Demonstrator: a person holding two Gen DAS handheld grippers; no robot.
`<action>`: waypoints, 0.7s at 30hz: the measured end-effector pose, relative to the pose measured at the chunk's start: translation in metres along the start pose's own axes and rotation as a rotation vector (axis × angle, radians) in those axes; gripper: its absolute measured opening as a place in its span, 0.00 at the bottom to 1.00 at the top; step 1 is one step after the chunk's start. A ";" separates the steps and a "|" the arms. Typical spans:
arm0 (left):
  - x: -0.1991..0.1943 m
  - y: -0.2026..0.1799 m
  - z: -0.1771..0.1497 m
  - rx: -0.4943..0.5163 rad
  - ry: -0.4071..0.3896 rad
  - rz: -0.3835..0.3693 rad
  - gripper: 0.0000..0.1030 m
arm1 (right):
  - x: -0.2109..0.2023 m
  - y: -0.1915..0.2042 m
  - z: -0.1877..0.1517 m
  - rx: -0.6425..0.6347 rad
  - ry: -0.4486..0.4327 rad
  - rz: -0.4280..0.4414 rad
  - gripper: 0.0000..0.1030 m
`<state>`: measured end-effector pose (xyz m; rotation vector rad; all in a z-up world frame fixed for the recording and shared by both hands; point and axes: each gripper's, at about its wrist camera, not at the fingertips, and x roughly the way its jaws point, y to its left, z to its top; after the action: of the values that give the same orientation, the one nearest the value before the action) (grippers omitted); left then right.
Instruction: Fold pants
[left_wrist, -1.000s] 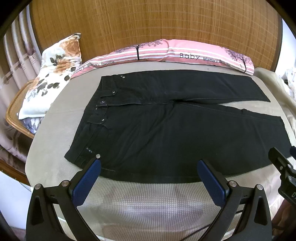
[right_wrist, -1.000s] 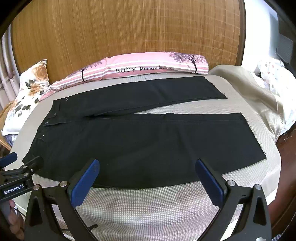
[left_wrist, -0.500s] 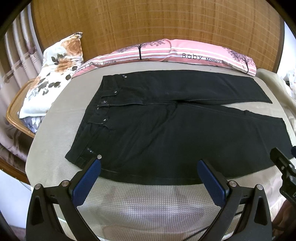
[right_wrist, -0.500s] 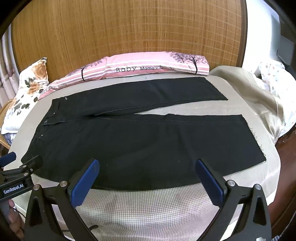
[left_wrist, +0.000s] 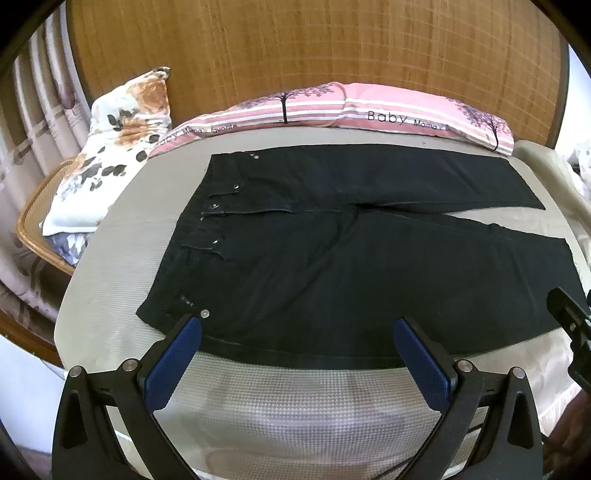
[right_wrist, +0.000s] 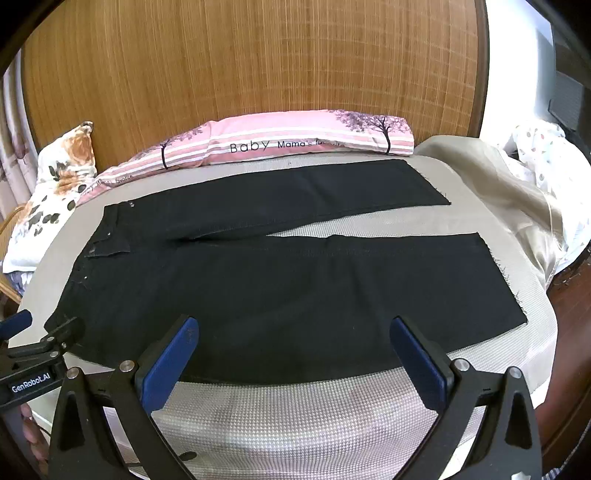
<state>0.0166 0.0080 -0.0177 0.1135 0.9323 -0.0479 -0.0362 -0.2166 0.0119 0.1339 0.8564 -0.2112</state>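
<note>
Black pants (left_wrist: 332, 258) lie flat on the bed, waistband (left_wrist: 199, 229) to the left and both legs stretched to the right, slightly parted at the hems. My left gripper (left_wrist: 297, 328) hovers open over the near edge by the waistband corner, holding nothing. Over the near leg's lower edge my right gripper (right_wrist: 293, 328) is open and empty; the pants (right_wrist: 280, 288) fill that view, with hems (right_wrist: 491, 277) at the right. Each gripper shows at the edge of the other's view: the right one (left_wrist: 572, 325) and the left one (right_wrist: 33, 343).
A pink striped pillow (left_wrist: 354, 110) lies along the wooden headboard (left_wrist: 295, 48). A floral pillow (left_wrist: 107, 162) rests at far left over a wicker chair (left_wrist: 33, 229). A beige blanket (right_wrist: 498, 184) is bunched at the right. The bed's waffle-textured cover (right_wrist: 295, 417) extends to the near edge.
Both grippers have drifted slightly forward and down toward the pants' near edge. The pants have not moved.
</note>
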 end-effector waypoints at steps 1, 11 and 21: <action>0.000 0.000 0.000 0.000 0.000 0.001 1.00 | -0.001 0.000 0.000 0.000 -0.003 0.001 1.00; -0.004 0.001 -0.001 -0.007 -0.006 0.002 1.00 | -0.004 0.001 0.000 -0.002 -0.007 0.000 1.00; -0.005 0.002 -0.003 -0.005 -0.013 0.005 1.00 | -0.005 0.001 0.001 0.001 -0.011 0.005 1.00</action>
<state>0.0114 0.0103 -0.0151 0.1103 0.9190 -0.0419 -0.0387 -0.2148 0.0161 0.1355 0.8454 -0.2074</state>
